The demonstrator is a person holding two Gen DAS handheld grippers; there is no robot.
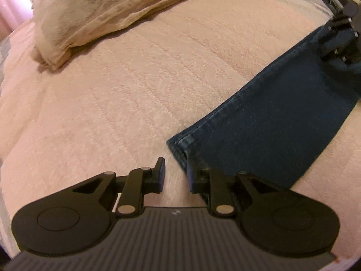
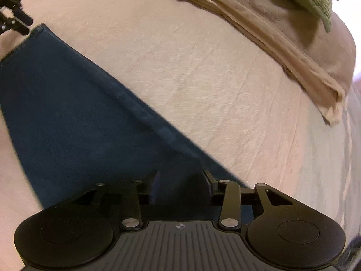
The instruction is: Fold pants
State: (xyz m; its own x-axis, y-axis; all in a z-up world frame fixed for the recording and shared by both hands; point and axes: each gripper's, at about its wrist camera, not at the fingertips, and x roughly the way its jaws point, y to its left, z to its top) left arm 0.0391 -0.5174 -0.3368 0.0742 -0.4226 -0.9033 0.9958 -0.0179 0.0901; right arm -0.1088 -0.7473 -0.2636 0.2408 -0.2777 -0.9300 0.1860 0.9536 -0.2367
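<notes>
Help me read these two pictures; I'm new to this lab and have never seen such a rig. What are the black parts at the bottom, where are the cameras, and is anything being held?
There is no robot arm here. A person holds a two-finger gripper in each hand, and each one carries a wide-angle camera looking forward along its fingers.

One picture looks out over the left gripper, the other over the right gripper; each also shows in a top corner of the other's view.

On the pink blanket lies a folded strip of dark blue jeans, with a folded beige cloth further back.

Nothing is held. The left gripper stands open beside the jeans' hem corner; the right stands open over the denim at the other end.
</notes>
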